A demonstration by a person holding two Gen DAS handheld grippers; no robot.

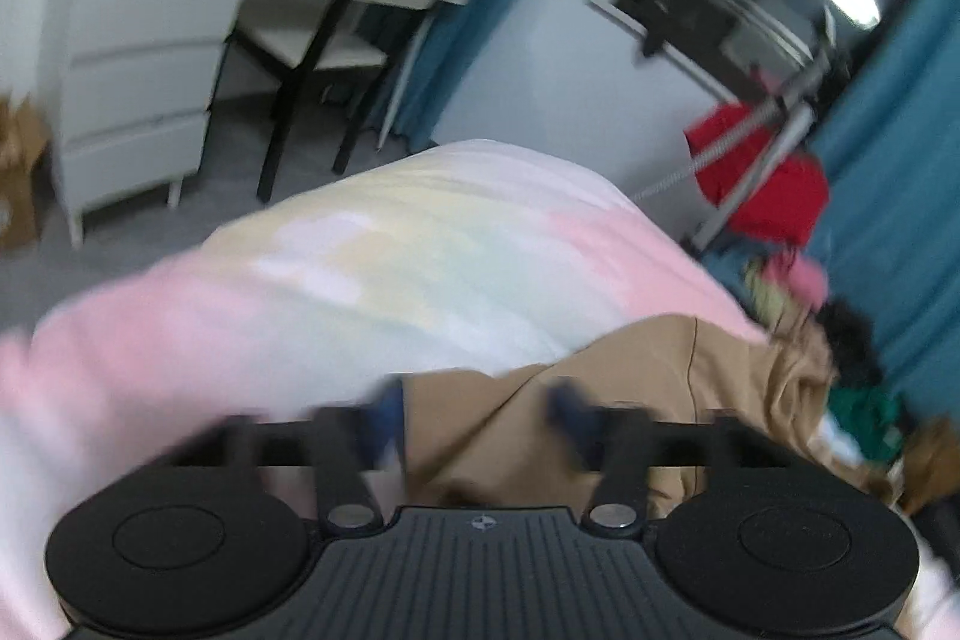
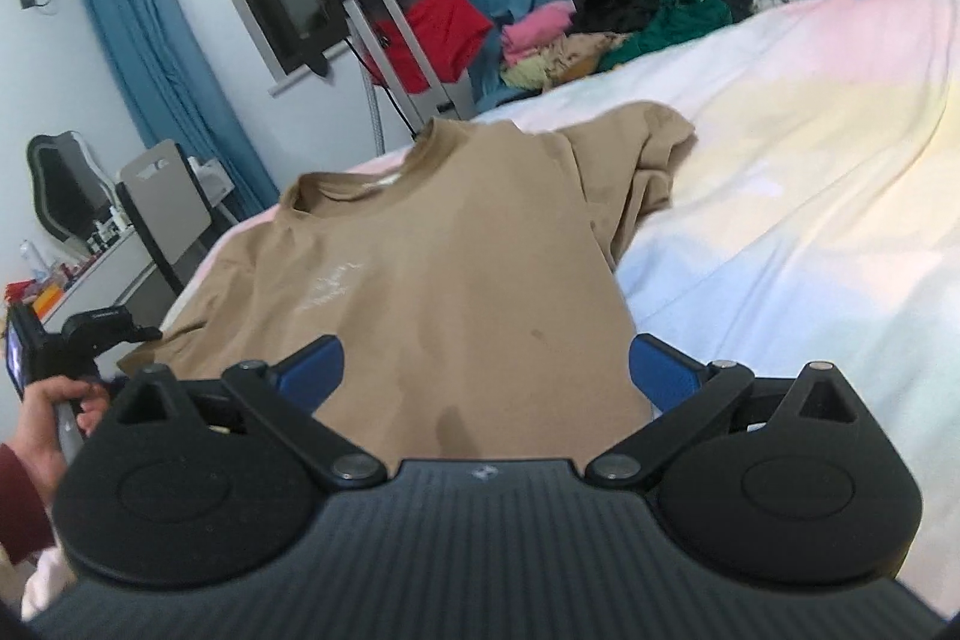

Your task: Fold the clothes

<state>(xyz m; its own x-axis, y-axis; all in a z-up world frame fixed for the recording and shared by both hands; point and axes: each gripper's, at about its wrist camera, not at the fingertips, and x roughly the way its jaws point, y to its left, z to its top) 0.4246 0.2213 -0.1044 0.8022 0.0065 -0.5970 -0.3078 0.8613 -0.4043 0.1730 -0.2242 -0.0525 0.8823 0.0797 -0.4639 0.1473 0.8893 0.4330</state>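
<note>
Tan T-shirt (image 2: 456, 268): lies spread front-up on the bed, centre of the right wrist frame, collar toward the top, one sleeve bunched at upper right; dark damp-looking spots near its lower edge.
Right gripper (image 2: 485, 370): lower centre of its frame, blue fingers (image 2: 315, 370) spread wide, one at each side of the shirt's lower part, holding nothing.
Left gripper (image 1: 480, 409): blurred, low in its frame over tan fabric; fingers apart, nothing clamped.
Bedspread (image 2: 810, 196): pastel pink, yellow and blue, under the shirt.
Clothes pile (image 2: 606, 34): upper middle, at the bed's far edge.
Chair (image 1: 354, 34): upper left of the left wrist frame.
</note>
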